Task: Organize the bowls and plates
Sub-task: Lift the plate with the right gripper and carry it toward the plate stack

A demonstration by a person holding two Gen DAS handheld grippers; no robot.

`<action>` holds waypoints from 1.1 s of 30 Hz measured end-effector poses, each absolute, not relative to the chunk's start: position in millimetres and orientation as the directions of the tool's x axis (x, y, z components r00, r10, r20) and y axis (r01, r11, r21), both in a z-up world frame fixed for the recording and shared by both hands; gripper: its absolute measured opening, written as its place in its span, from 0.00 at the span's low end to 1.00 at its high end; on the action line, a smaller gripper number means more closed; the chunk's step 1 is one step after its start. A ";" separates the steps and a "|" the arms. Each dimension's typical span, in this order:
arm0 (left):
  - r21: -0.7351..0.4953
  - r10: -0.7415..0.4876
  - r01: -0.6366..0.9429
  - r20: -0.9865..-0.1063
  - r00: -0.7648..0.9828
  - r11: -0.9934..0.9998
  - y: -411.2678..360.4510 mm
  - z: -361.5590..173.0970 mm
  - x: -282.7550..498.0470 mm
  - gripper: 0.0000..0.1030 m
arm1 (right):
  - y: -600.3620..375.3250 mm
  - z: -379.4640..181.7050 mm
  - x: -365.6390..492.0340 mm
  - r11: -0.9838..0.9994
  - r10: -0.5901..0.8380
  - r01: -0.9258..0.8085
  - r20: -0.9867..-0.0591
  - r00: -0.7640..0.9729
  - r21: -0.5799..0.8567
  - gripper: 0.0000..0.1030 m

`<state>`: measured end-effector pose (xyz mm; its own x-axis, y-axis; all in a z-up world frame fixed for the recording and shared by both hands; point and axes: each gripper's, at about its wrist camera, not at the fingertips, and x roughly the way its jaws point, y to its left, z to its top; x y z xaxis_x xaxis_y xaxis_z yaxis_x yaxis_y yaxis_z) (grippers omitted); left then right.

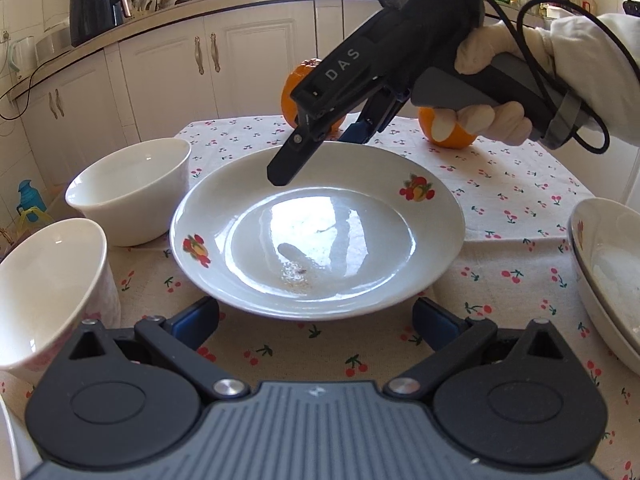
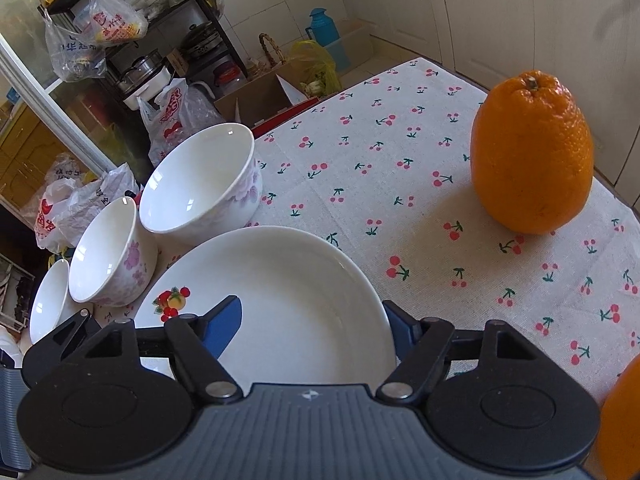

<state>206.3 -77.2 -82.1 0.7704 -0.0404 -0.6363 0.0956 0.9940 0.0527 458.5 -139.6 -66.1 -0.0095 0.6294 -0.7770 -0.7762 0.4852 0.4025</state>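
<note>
From your left wrist camera, the fruit-patterned plate (image 1: 316, 236) sits flat on the cherry-print tablecloth (image 1: 504, 216), right in front of your left gripper (image 1: 316, 316), whose blue pads stand wide apart on either side of the plate's near rim and touch nothing. Your right gripper (image 1: 320, 152) reaches down over the plate's far rim, with one black finger above the rim and a blue pad behind it; from here you cannot tell whether it is pinching. Two white bowls (image 1: 132, 192) stand separately to the left, another plate (image 1: 604, 276) shows at the right edge with what looks like a second rim beneath it, and two oranges (image 1: 450, 134) wait beyond. From your right wrist camera, the right gripper's jaws straddle the plate's rim: the left pad (image 2: 224, 326) hangs over the inside of the plate, the right pad sits just outside the edge, and a gap shows between, so it is part open and not yet gripping. Beyond the plate, three bowls (image 2: 200, 180) stand in a loose row, none nested, and an orange (image 2: 532, 152) stands well apart on the cloth. By my reading you are early on: this plate is yet to join the one at the right, and the bowls are yet to be stacked.
</note>
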 end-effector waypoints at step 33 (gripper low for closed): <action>0.089 -0.075 0.172 -0.645 0.760 0.981 -80.9 -70.6 192.5 0.98 | -168.8 -55.6 439.8 0.494 0.669 -0.719 -0.742 -0.044 0.489 0.78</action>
<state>192.5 -80.9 -70.6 0.7603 -0.0745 -0.6452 0.1719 0.9811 0.0892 439.8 -168.8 -55.6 -0.0440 0.6691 -0.7418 -0.7189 0.4944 0.4886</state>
